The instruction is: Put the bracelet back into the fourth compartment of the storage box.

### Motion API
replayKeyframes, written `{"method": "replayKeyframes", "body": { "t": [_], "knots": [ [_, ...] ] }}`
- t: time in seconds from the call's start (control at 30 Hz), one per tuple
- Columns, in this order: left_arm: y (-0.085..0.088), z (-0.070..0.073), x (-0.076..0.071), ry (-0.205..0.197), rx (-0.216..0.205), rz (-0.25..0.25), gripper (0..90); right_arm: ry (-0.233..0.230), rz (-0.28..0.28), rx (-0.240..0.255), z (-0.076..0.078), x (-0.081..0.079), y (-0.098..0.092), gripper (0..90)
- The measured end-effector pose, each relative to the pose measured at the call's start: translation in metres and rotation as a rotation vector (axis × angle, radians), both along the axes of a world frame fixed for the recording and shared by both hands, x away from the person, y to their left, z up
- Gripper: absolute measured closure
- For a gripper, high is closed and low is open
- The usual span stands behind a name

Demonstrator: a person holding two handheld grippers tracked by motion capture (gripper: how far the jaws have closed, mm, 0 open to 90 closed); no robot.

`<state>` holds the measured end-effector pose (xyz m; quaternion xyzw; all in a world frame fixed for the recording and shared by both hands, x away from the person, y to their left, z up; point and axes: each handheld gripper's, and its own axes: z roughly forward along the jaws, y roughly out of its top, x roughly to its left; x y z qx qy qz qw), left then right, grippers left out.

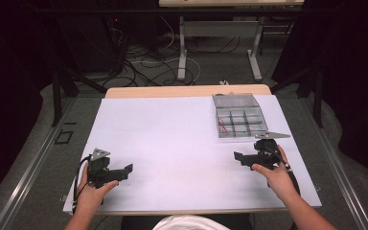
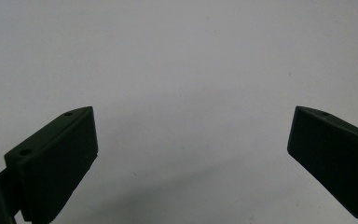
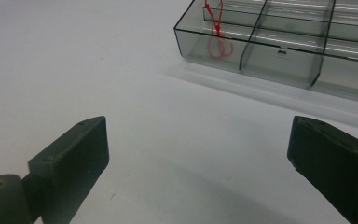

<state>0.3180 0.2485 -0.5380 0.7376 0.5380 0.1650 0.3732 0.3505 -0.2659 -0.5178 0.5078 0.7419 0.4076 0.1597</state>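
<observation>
A clear plastic compartment box (image 1: 238, 118) with its lid folded back lies on the white table top (image 1: 172, 139) at the back right. In the right gripper view the box (image 3: 279, 51) shows a red loop of cord (image 3: 218, 42) in a near corner compartment. My right gripper (image 1: 238, 158) rests on the table just in front of the box, held by a hand, jaws wide apart and empty (image 3: 198, 154). My left gripper (image 1: 127, 170) rests near the front left corner, also held by a hand, jaws wide apart over bare table (image 2: 191, 149).
The white top covers a wooden table whose far edge (image 1: 187, 91) shows beyond it. Behind the table are cables on the floor (image 1: 143, 62) and the legs of another desk (image 1: 182, 48). Metal rails (image 1: 33, 163) run along both sides.
</observation>
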Motion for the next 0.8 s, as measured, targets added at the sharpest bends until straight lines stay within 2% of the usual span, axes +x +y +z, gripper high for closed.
{"method": "replayKeyframes", "body": {
  "t": [0.3,0.33,0.57,0.8],
  "knots": [
    [0.000,-0.001,0.000,0.003,0.005,-0.013,1.7,-0.042,-0.039,-0.032,-0.010,-0.011,-0.007,5.2],
    [-0.001,-0.001,0.000,0.002,0.001,-0.009,1.7,-0.052,-0.037,-0.051,-0.011,-0.012,-0.008,5.1],
    [-0.001,-0.001,0.001,0.006,0.003,-0.013,1.7,-0.081,-0.040,-0.101,-0.021,-0.017,-0.012,5.2],
    [-0.002,-0.002,0.001,0.007,0.009,-0.013,1.7,-0.080,-0.050,-0.083,-0.028,-0.021,-0.015,5.6]
  ]
}}
